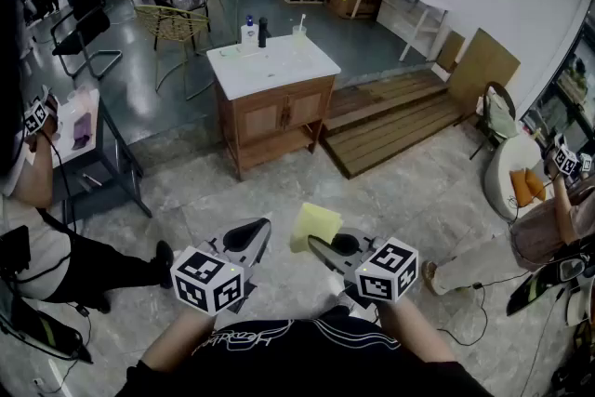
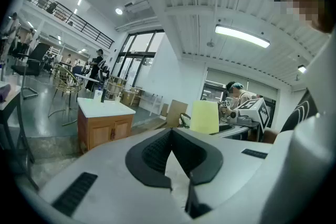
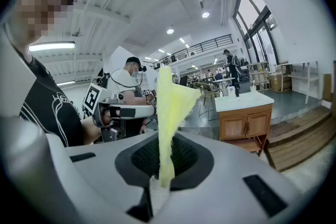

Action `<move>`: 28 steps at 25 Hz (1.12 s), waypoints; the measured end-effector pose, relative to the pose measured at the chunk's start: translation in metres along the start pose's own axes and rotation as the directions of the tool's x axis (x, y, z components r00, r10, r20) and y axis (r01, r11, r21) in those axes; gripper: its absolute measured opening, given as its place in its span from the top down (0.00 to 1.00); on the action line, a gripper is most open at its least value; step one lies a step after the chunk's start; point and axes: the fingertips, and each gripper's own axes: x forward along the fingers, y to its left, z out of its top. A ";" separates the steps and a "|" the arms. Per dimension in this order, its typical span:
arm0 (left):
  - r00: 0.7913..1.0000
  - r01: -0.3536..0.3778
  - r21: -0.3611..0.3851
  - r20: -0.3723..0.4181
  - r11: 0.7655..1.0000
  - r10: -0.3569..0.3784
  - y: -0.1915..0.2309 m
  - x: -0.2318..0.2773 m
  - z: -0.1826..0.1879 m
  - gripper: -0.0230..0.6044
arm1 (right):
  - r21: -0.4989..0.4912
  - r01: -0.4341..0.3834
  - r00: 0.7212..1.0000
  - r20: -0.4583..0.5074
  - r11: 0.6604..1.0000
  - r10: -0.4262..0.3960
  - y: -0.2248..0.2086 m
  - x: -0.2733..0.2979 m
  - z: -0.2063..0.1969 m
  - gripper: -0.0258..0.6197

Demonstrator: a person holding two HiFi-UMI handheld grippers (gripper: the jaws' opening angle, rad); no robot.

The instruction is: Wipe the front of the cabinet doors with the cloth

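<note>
The right tongs (image 3: 164, 178) are clamped on the lower edge of the yellow cloth (image 3: 169, 113), which stands up from them, near the person's body. The left tongs (image 2: 178, 178), just to their left, are closed with nothing between them. The wooden cabinet (image 1: 277, 112) stands well apart, farther across the floor.
</note>
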 end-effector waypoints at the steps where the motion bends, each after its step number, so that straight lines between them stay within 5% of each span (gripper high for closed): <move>1: 1.000 0.000 0.002 -0.001 1.000 0.000 -0.002 0.002 -0.001 0.95 | -0.001 0.001 1.000 0.001 1.000 -0.001 -0.002 -0.002 -0.001 0.90; 17: 0.999 0.029 0.011 -0.034 1.000 -0.028 -0.037 0.066 -0.006 0.95 | 0.022 0.056 0.998 0.024 0.998 -0.057 -0.056 -0.052 -0.014 0.90; 28: 0.997 -0.051 -0.056 -0.055 0.997 0.048 -0.043 0.190 -0.019 0.95 | 0.019 0.028 1.000 -0.007 0.999 -0.028 -0.175 -0.095 -0.025 0.90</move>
